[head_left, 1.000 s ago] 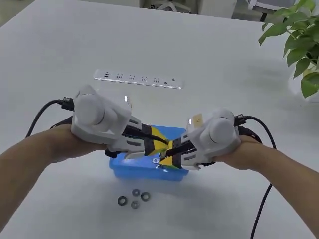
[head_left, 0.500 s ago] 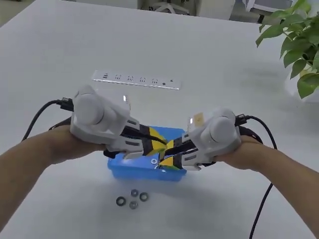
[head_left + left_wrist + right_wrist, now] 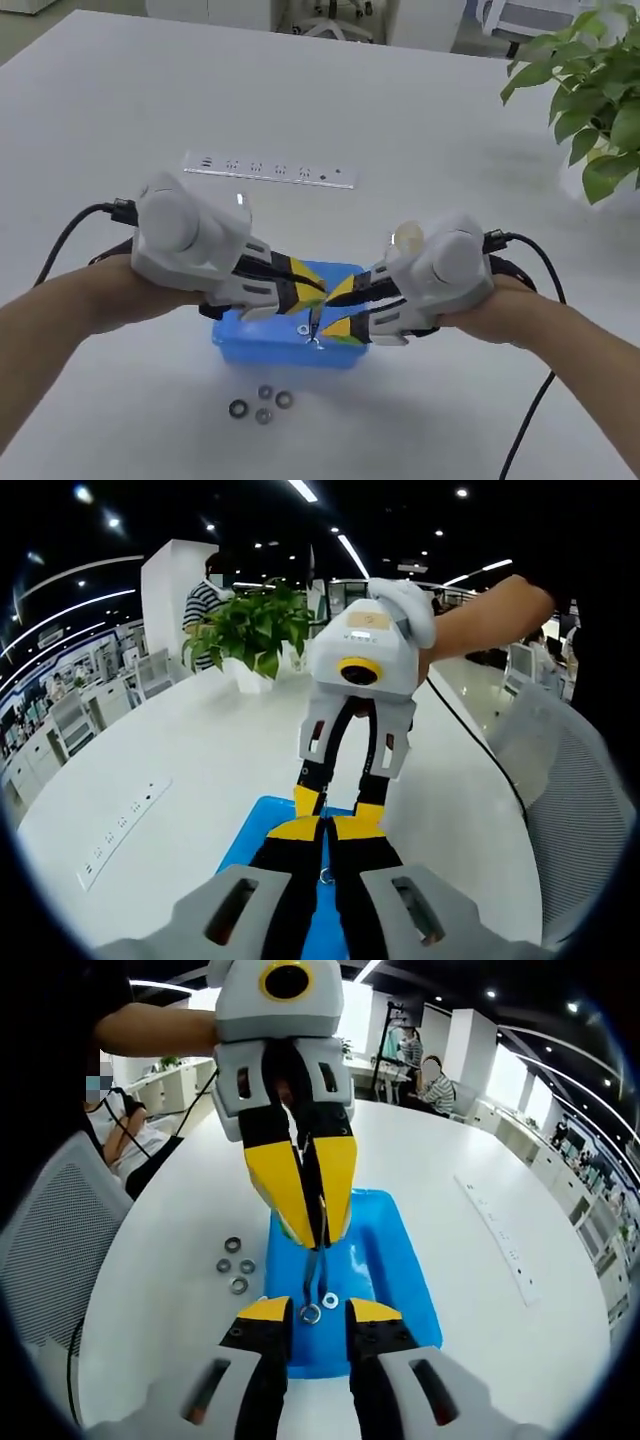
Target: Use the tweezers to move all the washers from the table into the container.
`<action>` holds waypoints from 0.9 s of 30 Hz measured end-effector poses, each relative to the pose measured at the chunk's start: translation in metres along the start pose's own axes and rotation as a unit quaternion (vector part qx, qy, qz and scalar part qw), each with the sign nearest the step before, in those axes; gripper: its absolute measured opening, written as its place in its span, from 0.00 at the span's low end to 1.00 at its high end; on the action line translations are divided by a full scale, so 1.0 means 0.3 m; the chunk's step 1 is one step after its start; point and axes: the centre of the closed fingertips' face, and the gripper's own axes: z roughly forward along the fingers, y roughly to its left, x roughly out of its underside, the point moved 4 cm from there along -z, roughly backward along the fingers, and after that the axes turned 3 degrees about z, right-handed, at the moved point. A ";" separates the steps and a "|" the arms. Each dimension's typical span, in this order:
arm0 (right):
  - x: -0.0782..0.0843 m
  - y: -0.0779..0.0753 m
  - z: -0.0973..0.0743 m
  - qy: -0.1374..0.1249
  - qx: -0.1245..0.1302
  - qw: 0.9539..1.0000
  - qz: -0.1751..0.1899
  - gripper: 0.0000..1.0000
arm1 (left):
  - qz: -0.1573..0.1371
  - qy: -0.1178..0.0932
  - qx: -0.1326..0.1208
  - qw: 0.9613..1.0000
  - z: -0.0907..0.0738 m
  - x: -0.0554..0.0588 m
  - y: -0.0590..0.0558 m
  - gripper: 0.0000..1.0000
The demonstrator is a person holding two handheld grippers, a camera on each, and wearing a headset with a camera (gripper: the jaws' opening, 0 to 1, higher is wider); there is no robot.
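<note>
Left gripper [image 3: 308, 288] is clamping the tweezers [image 3: 316, 1255] in closed jaws, tips hanging over the blue container [image 3: 255, 345] with a washer [image 3: 310, 1313] at them. Right gripper [image 3: 338, 310] is sitting slightly open, gripping nothing. Three loose washers [image 3: 262, 405] are lying on the table [image 3: 420, 150], near side of the container. Power strip [image 3: 268, 168] markings are too small to read.

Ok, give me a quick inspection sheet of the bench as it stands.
Surface: white table, no spills seen.
Job's things: blue container; four loose washers on the table in front of it; tweezers carry a held washer over the container.
Clutter: power strip beyond the container.
Grippers: left gripper tongs shut on the tweezers; right gripper tongs open, flanking the held washer.
Cables: black cables trail back from both grippers.
Surroundings: potted plant; office chairs past the far edge.
</note>
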 end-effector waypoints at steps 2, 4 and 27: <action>-0.001 0.004 -0.012 -0.001 0.005 1.000 0.006 0.24 | -0.001 -0.003 -0.003 1.000 -0.006 -0.009 0.000 0.06; -0.003 0.009 -0.024 -0.002 0.010 1.000 0.008 0.25 | 0.002 -0.003 -0.006 1.000 -0.013 -0.017 0.001 0.06; -0.015 0.086 -0.162 -0.024 0.075 0.995 0.063 0.54 | 0.005 -0.002 -0.024 1.000 -0.119 -0.095 -0.052 0.06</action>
